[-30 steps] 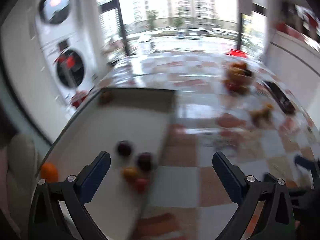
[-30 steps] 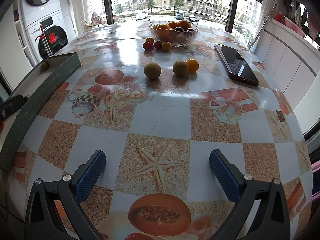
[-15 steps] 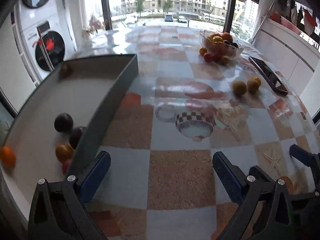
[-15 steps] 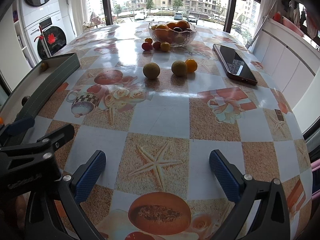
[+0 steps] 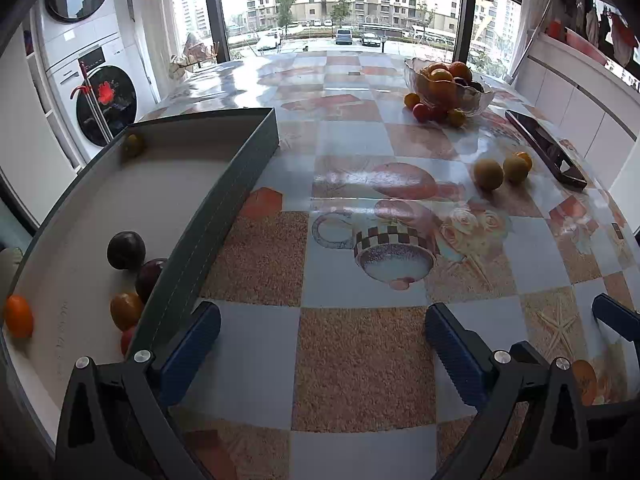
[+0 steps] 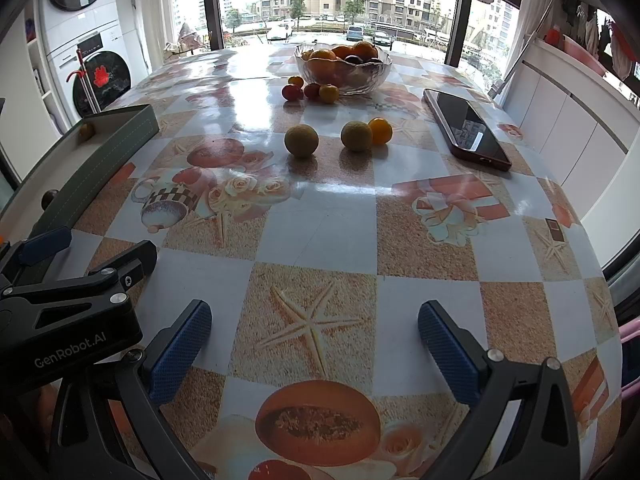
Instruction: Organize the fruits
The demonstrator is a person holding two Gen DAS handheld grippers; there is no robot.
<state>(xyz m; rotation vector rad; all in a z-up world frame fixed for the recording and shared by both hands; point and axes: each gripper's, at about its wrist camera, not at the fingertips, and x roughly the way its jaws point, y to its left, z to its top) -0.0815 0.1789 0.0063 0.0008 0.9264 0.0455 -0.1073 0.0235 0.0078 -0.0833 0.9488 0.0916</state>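
A dark green tray (image 5: 236, 172) sits at the table's left with several fruits inside: two dark plums (image 5: 126, 250), a brownish fruit (image 5: 126, 310), an orange (image 5: 18, 316) and a small one in the far corner (image 5: 134, 144). A glass bowl (image 6: 344, 66) of oranges stands at the far side, small fruits (image 6: 310, 91) in front of it. Two yellow-green fruits (image 6: 301, 141) and an orange (image 6: 380, 131) lie mid-table. My left gripper (image 5: 322, 344) is open just right of the tray wall. My right gripper (image 6: 314, 344) is open over bare tablecloth.
A phone (image 6: 466, 128) in a dark red case lies at the right of the table. The patterned tablecloth (image 6: 320, 232) covers the whole top. White cabinets (image 6: 560, 128) run along the right, stacked washing machines (image 5: 92, 92) stand at the left.
My left gripper has swung right from over the tray to the tablecloth beside it, and now shows in the right wrist view. The right gripper has barely moved.
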